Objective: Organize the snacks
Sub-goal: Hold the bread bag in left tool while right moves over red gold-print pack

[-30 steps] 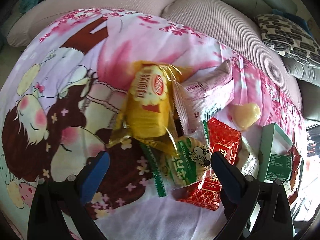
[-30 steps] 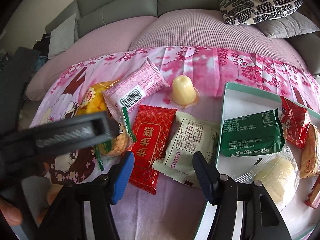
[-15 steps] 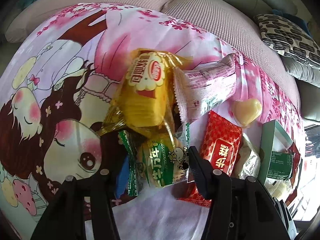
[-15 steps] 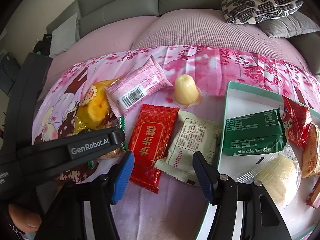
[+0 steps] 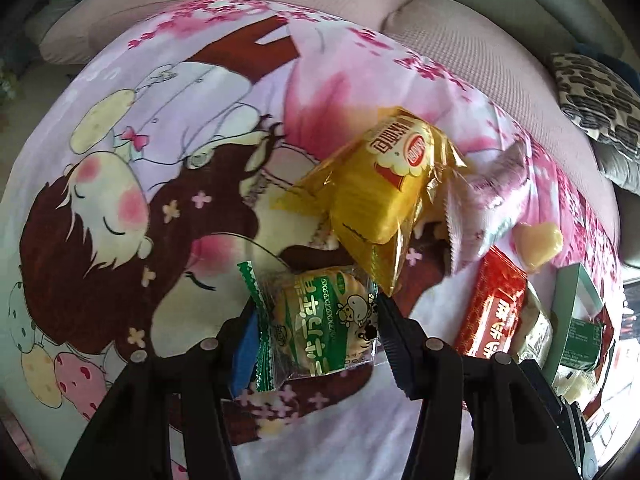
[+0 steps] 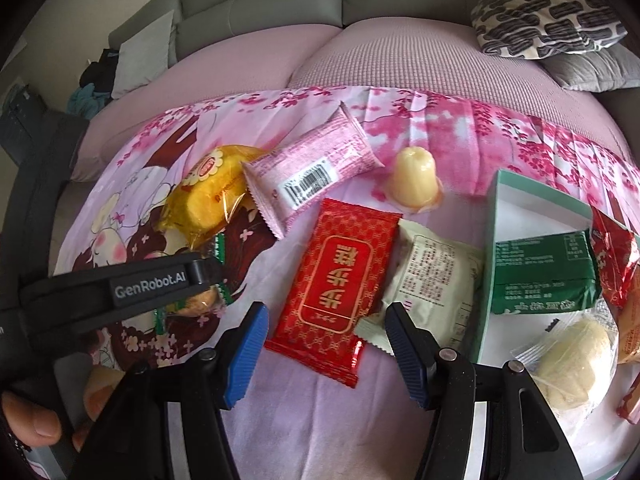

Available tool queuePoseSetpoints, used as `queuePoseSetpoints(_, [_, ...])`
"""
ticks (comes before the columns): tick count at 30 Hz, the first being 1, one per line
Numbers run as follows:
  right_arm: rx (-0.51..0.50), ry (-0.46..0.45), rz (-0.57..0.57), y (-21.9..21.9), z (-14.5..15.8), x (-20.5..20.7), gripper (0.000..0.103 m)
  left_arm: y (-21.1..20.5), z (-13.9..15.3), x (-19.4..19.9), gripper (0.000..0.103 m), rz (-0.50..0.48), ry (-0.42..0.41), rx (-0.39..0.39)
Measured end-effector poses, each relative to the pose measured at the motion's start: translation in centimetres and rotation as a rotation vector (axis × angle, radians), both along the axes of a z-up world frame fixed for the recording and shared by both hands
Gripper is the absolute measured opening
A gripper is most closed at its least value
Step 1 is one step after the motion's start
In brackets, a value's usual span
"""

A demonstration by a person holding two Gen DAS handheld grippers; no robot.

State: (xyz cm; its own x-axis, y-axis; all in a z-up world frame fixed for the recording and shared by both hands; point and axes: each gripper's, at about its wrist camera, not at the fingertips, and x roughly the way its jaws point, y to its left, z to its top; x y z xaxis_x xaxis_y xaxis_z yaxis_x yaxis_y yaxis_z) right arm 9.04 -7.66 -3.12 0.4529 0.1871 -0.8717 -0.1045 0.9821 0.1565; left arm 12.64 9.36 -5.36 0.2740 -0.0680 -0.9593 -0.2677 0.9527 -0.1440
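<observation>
My left gripper [image 5: 316, 332] is shut on a green-and-clear wrapped bun [image 5: 320, 324], its jaws pressing both sides of the pack on the cartoon cloth. A yellow cake pack [image 5: 380, 184] lies just beyond it. My left gripper also shows in the right wrist view [image 6: 120, 292], with the bun [image 6: 200, 300] partly hidden behind it. My right gripper [image 6: 326, 344] is open and empty, its jaws on either side of the near end of a red snack pack [image 6: 336, 292]. A green-rimmed box [image 6: 496, 200] at the right holds several snacks.
A pink pack [image 6: 312, 176], a yellow jelly cup [image 6: 414, 180] and a beige pack [image 6: 432, 280] lie on the cloth [image 6: 280, 420]. The sofa back and a patterned cushion [image 6: 544, 24] are behind. The box [image 5: 576, 300] shows at the right in the left wrist view.
My left gripper moved forward and closed its jaws on the green wrapped bun. The right gripper stayed almost still and open over the red pack.
</observation>
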Motion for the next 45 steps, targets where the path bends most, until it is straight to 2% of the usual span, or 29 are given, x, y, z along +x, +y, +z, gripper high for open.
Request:
queuePoseSetpoints(8, [0.037, 0.019, 0.034, 1.2, -0.1, 0.6, 0.064, -0.1, -0.1, 0.4, 0.057, 0.007, 0.002, -0.018])
queuePoseSetpoints(26, [-0.048, 0.031, -0.031, 1.3, -1.8, 3.3, 0.064, 0.5, -0.2, 0.4, 0.057, 0.013, 0.003, -0.034])
queuePoseSetpoints(30, [-0.074, 0.027, -0.022, 1.7, -2.0, 3.1, 0.063, 0.4, -0.2, 0.4, 0.057, 0.015, 0.003, -0.035])
queuePoseSetpoints(37, [-0.054, 0.034, 0.004, 2.3, -2.0, 2.5, 0.063, 0.5, -0.2, 0.3, 0.057, 0.019, 0.001, -0.039])
queuePoseSetpoints(45, [-0.106, 0.024, -0.015, 2.7, -2.4, 3.0, 0.063, 0.3, -0.4, 0.3, 0.057, 0.015, 0.002, -0.029])
